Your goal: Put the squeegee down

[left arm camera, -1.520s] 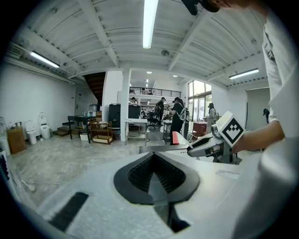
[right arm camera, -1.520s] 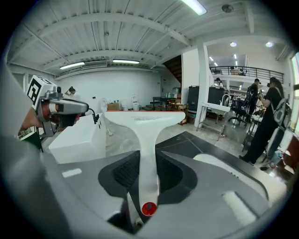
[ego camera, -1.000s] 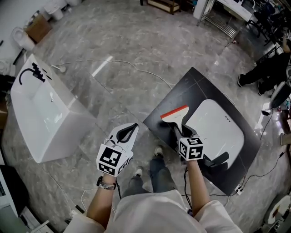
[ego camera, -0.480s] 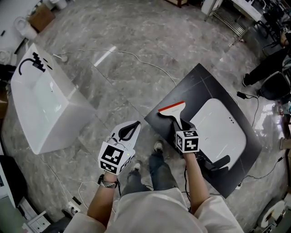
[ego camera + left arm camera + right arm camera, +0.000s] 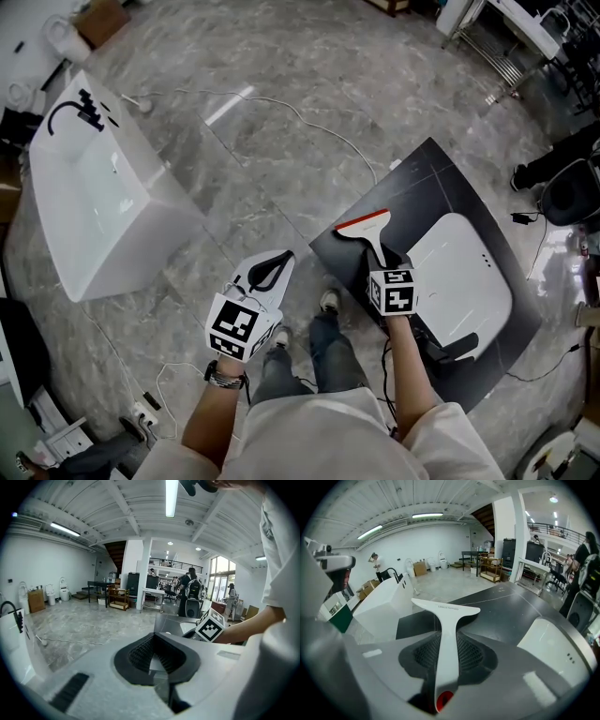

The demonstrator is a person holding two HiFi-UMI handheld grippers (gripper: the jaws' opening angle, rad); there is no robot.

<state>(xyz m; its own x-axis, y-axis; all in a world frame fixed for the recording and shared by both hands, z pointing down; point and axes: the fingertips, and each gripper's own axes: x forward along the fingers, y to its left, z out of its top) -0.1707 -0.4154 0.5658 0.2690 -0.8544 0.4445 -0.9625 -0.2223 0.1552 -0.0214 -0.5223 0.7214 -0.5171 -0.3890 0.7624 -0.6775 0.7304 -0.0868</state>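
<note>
**Squeegee gripped in the right gripper, over the dark slab**

Squeegee (image 5: 446,634) sits in the right gripper (image 5: 447,656), whose 2 jaws press on its white handle from either side, partly open around that width. The handle runs straight out past the jaw tips, and its wide head lies crosswise ahead of them. The red-capped handle end tucks back between the jaws. In the head view the squeegee (image 5: 367,228) shows a red-orange blade edge on the far side of the right gripper (image 5: 381,264). Its head is over the near corner of a dark slab (image 5: 441,178) on the marble floor; whether it touches the slab cannot be told. A white rounded tray (image 5: 464,281) lies on the slab just right of this gripper.

The left gripper (image 5: 157,656) holds nothing, its 2 jaw tips meeting. It hangs over bare floor, well apart to the left of the right gripper. A white washbasin (image 5: 103,216) with a black tap (image 5: 66,112) stands far off to its left and ahead.
</note>
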